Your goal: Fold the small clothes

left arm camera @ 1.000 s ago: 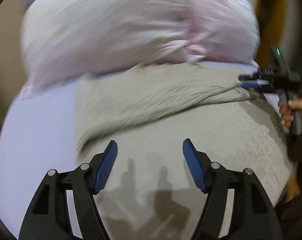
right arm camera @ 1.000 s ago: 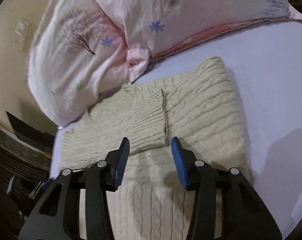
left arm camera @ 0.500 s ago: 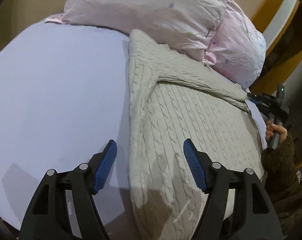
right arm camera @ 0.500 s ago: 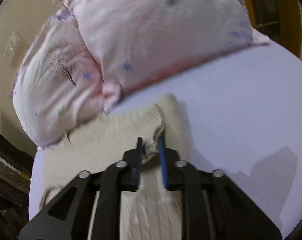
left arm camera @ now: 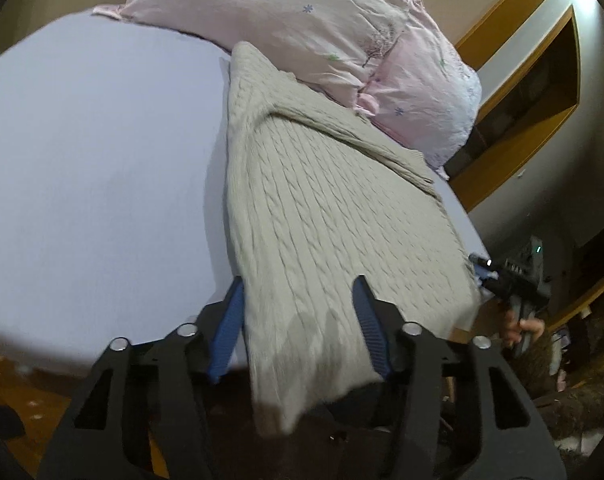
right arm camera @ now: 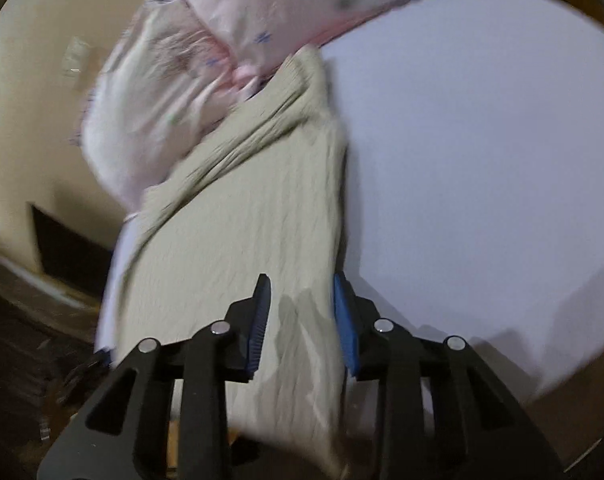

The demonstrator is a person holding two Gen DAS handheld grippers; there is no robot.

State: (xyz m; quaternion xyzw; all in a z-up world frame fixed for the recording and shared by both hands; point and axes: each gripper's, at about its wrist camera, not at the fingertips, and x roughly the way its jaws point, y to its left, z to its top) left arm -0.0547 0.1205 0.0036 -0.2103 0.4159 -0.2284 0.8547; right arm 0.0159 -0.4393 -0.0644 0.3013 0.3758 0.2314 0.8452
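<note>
A beige cable-knit sweater (left arm camera: 321,208) lies on the lilac bed sheet (left arm camera: 94,152), its sleeve folded across the top near the pillows. Its lower hem hangs over the bed's near edge. My left gripper (left arm camera: 298,304) is open, its blue pads (left arm camera: 228,320) either side of the hem's left corner. In the right wrist view the sweater (right arm camera: 242,216) runs from the pillows to my right gripper (right arm camera: 300,304), which is open with the hem's corner lying between its pads (right arm camera: 343,312). The right gripper also shows in the left wrist view (left arm camera: 501,276), at the sweater's right edge.
Two pink flowered pillows (left arm camera: 302,20) lie at the head of the bed, touching the sweater's top. A wooden-framed wall niche (left arm camera: 533,80) is at the right. The sheet (right arm camera: 481,160) stretches wide beside the sweater. Dark floor lies below the bed edge.
Both grippers have pulled back from the sleeve area to the sweater's lower hem at the bed edge. The right gripper, nearly shut on the sleeve cuff half a second ago, has opened.
</note>
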